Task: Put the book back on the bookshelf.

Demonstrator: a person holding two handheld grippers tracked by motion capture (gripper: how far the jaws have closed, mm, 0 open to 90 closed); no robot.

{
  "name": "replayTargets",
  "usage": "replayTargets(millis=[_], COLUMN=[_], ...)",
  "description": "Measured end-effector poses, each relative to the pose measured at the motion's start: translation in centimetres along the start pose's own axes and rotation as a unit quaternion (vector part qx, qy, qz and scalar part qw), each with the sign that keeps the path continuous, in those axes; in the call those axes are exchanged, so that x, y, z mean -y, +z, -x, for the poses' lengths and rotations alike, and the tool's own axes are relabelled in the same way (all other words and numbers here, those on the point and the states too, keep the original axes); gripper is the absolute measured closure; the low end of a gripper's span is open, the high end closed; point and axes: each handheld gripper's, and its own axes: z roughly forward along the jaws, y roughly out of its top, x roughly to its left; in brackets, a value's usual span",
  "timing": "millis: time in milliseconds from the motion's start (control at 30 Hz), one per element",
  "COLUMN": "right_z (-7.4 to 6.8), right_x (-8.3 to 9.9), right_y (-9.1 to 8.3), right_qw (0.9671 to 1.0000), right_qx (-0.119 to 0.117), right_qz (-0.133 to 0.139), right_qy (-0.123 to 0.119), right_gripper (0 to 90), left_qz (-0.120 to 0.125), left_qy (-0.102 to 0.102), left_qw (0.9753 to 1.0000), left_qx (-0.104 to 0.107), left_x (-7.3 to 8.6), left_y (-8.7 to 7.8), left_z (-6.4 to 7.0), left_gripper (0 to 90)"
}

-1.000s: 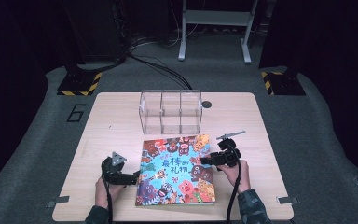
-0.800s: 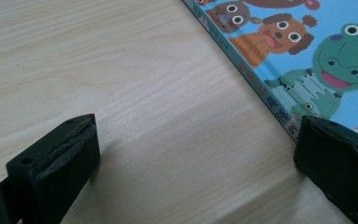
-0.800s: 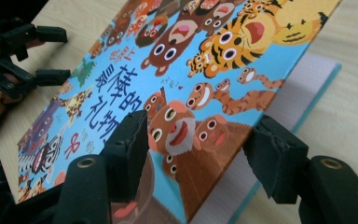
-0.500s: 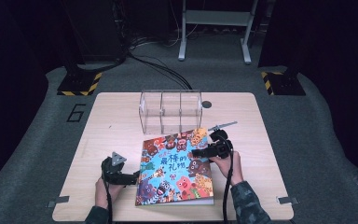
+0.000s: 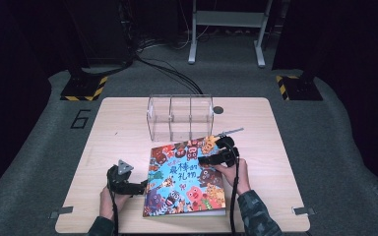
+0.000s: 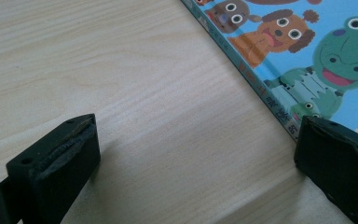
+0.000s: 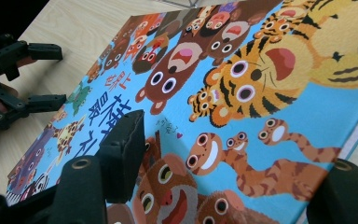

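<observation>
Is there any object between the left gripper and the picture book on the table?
Nothing visible. The open left gripper sits at the picture book, with bare table between its jaws and the edge.

Glossy printed card cover on book; pale matt wood-grain table; clear smooth plastic box; matt black gripper pads.

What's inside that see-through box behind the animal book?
The clear box has dividers making three compartments, and through its walls they look empty; the wooden table shows through. The book lies in front of it and covers only a little of its lower front edge.
</observation>
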Motion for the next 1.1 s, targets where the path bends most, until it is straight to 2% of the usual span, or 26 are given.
replayTargets(millis=[33,67,100,133,267,367,433,633,767,900,1000,1100], right_z=[0.1,0.2,0.2,0.3,0.4,0.3,0.1,0.1,0.1,0.2,0.3,0.1], right_x=[0.1,0.1,0.2,0.2,0.3,0.3,0.2,-0.4,-1.3,-2.0,-2.6,-3.1], right_y=[0.0,0.1,0.1,0.1,0.2,0.1,0.0,0.1,0.2,0.3,0.4,0.4], right_qw=[1.0000,1.0000,1.0000,1.0000,1.0000,1.0000,1.0000,0.9999,0.9998,0.9998,0.9997,0.9996], right_qx=[-0.001,-0.002,-0.003,-0.003,-0.002,-0.002,-0.002,0.004,-0.010,-0.008,-0.006,0.005], right_qz=[-0.001,-0.002,0.001,0.002,0.006,0.004,0.004,0.010,0.014,0.011,0.011,0.006], right_qy=[0.004,0.007,0.005,0.003,0.000,0.004,0.005,-0.002,0.014,0.015,0.019,0.029], right_gripper=[36.8,36.8,36.8,36.8,36.5,36.5,36.6,33.9,31.5,29.9,31.1,35.5], left_qz=[-0.014,-0.027,-0.023,-0.025,0.005,0.016,0.022,0.025,0.025,0.026,0.026,0.024], left_qy=[0.010,0.007,-0.005,-0.015,-0.057,-0.065,-0.055,-0.057,-0.058,-0.058,-0.058,-0.057], left_qw=[0.9998,0.9996,0.9997,0.9996,0.9983,0.9977,0.9981,0.9979,0.9979,0.9978,0.9978,0.9979], left_qx=[0.000,0.003,-0.003,0.002,0.008,0.016,0.016,0.015,0.017,0.017,0.018,0.018], left_x=[-0.2,-0.4,-0.5,-0.7,-0.8,-0.7,-0.6,-0.6,-0.6,-0.6,-0.6,-0.6], left_y=[-0.1,-0.2,-0.1,0.0,0.3,0.3,0.5,0.6,0.6,0.6,0.6,0.5], left_z=[-0.1,-0.2,-0.1,-0.2,-0.4,-0.3,0.2,0.3,0.3,0.3,0.3,0.2], left_gripper=[0.0,0.1,0.4,0.0,0.0,0.0,0.0,0.0,0.0,0.1,0.1,0.2])
